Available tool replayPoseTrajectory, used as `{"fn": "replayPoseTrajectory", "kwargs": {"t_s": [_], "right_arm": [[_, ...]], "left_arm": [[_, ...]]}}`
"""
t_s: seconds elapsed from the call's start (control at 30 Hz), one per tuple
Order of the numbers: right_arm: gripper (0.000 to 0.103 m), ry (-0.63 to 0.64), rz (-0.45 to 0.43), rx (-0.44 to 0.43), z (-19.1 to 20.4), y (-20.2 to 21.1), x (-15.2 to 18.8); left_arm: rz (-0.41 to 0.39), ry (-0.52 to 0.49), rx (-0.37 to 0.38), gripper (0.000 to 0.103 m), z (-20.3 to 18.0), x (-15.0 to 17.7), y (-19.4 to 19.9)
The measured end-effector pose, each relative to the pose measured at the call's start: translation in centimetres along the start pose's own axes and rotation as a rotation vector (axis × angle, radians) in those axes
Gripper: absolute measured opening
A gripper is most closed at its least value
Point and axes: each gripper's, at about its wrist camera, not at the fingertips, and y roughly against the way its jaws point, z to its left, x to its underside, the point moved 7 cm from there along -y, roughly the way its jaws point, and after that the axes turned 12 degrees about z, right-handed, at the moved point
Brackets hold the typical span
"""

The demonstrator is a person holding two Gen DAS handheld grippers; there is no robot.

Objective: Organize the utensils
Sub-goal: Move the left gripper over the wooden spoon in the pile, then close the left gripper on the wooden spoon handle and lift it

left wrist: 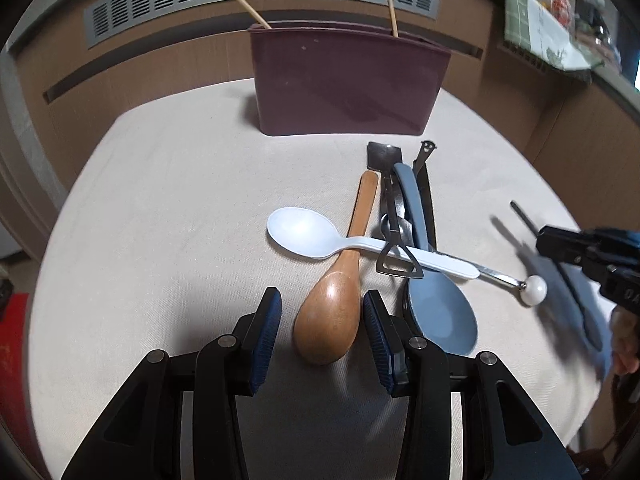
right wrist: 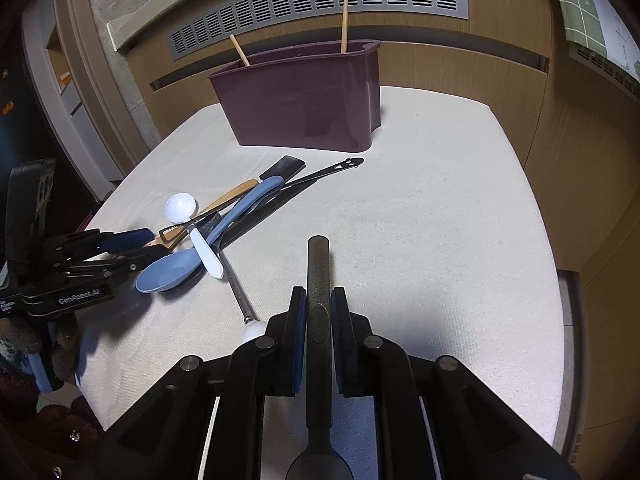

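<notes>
A pile of utensils lies on the cream table [left wrist: 160, 200]: a wooden spoon [left wrist: 332, 312], a white plastic spoon [left wrist: 304, 232], a blue-grey spoon [left wrist: 440, 312], a metal utensil with a white ball end [left wrist: 532, 290] and dark tools. My left gripper [left wrist: 322, 320] is open with its fingers either side of the wooden spoon's bowl. My right gripper [right wrist: 318, 312] is shut on a black spoon [right wrist: 318, 272], handle pointing forward, held above the table. A maroon utensil holder [left wrist: 344, 84] at the back holds two chopsticks [left wrist: 390, 8].
The holder [right wrist: 304, 96] stands near the table's far edge before a wooden wall with a vent grille [right wrist: 320, 4]. The pile [right wrist: 224, 216] lies left of the right gripper. The left gripper also shows in the right wrist view [right wrist: 132, 248].
</notes>
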Motion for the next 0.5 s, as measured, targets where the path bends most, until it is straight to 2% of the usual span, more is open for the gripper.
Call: {"fn": "replayPoseTrajectory", "kwargs": {"t_s": [0.07,0.1,0.17,0.3,0.33,0.37,0.5], "right_arm": [[0.010,-0.009,0.000,-0.001,0.0,0.0,-0.1],[0.011,-0.017,0.001,0.000,0.1,0.1,-0.2],[0.011,-0.017,-0.004,0.002,0.3,0.5,-0.3],[0.011,0.003,-0.050,0.042,0.8,2.4,-0.3],[0.010,0.004,-0.058,0.044,0.9,2.7,-0.3],[0.010,0.005,-0.067,0.043,1.0,3.1,-0.4],[0.010,0.012,-0.113,0.028,1.9,4.6,-0.7]], "left_arm": [[0.002,-0.012,-0.023,0.041,-0.3,0.1,0.0],[0.002,-0.017,-0.015,0.033,-0.4,0.1,0.2],[-0.019,0.015,0.004,0.033,0.0,0.3,1.0],[-0.170,0.071,-0.003,0.030,1.6,-0.4,5.9],[-0.211,0.072,-0.006,0.021,1.9,-0.6,7.5],[-0.244,0.073,-0.015,0.017,2.1,-0.8,8.8],[-0.326,0.072,-0.045,0.015,3.0,-1.1,12.4]]}}
